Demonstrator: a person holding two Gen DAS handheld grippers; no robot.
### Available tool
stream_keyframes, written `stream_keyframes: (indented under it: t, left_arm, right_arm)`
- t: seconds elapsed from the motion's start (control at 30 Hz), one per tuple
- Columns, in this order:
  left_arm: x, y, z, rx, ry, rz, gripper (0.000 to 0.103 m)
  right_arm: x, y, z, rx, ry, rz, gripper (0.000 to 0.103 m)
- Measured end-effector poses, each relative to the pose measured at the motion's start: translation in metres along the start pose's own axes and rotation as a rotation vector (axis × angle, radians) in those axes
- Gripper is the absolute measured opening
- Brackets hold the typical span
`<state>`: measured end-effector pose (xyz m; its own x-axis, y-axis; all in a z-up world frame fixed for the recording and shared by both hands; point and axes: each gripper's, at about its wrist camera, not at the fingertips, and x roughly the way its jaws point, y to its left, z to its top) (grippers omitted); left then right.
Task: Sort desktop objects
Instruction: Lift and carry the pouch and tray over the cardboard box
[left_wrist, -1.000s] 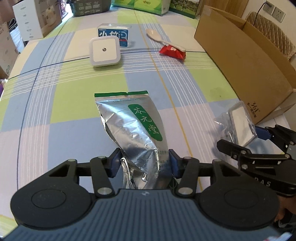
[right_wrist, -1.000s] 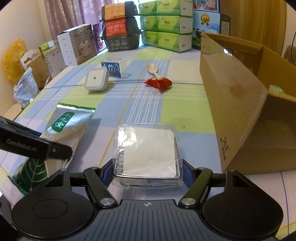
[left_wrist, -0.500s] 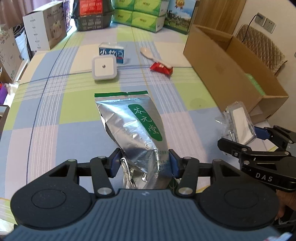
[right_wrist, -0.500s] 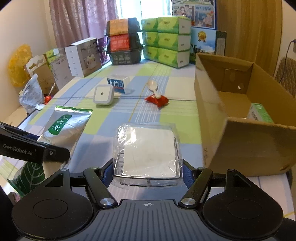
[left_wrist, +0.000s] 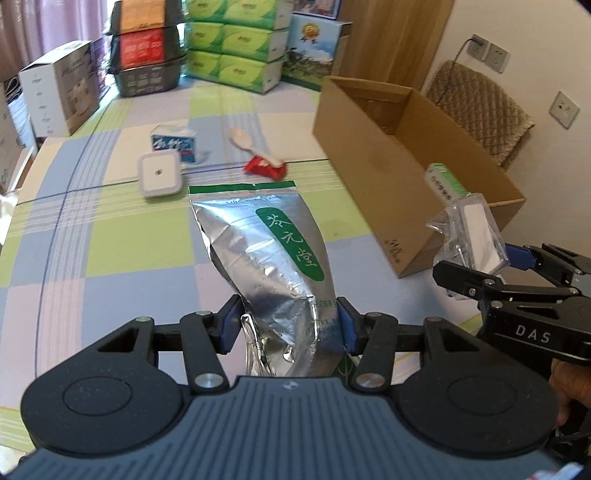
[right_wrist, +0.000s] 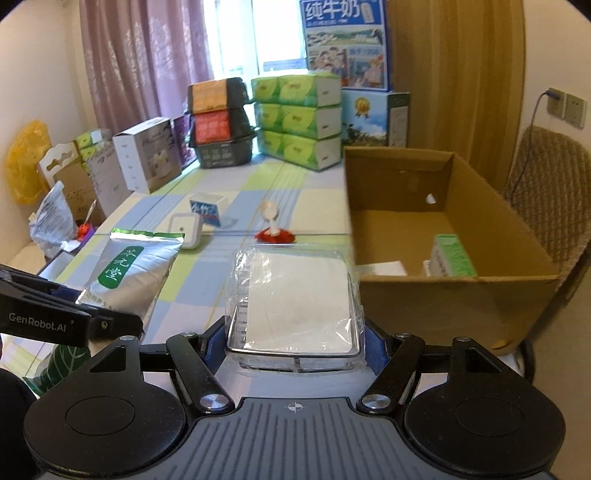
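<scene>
Both grippers loaded, both loads up off the checked tablecloth (left_wrist: 129, 240).

Left gripper (left_wrist: 288, 325) clamped on the lower end of a crinkled silver foil pouch with a green label (left_wrist: 273, 254), blue pads pressed to either side, pouch standing up and tilted away. Right gripper (right_wrist: 293, 341) closed around a clear plastic-wrapped case with a white insert (right_wrist: 295, 299), held just beside the near wall of the open brown cardboard box (right_wrist: 443, 306). Inside the box, a green-and-white packet (right_wrist: 452, 256) lying on the floor. Further back on the cloth: a white square device (left_wrist: 159, 176), a small blue-and-white carton (left_wrist: 173, 144) just behind it, a pale spoon (left_wrist: 242, 138) resting on a red wrapper (left_wrist: 264, 167).
</scene>
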<state>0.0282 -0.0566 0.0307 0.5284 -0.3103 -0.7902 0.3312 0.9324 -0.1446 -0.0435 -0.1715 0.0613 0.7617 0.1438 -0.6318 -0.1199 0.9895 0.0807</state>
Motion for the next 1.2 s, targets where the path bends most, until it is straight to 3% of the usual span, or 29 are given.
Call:
stream_keyframes:
  t: [0.77,1.2]
  left_arm:
    - [0.011,-0.080,0.043,0.111,-0.024,-0.100,0.047]
    - [0.034,-0.126,0.090,0.164,-0.041,-0.146,0.047]
  right_arm:
    - [-0.039,-0.079,0.021,0.073,-0.084,-0.102,0.069]
    - [-0.024,-0.131,0.054,0.036,-0.098,-0.157,0.069]
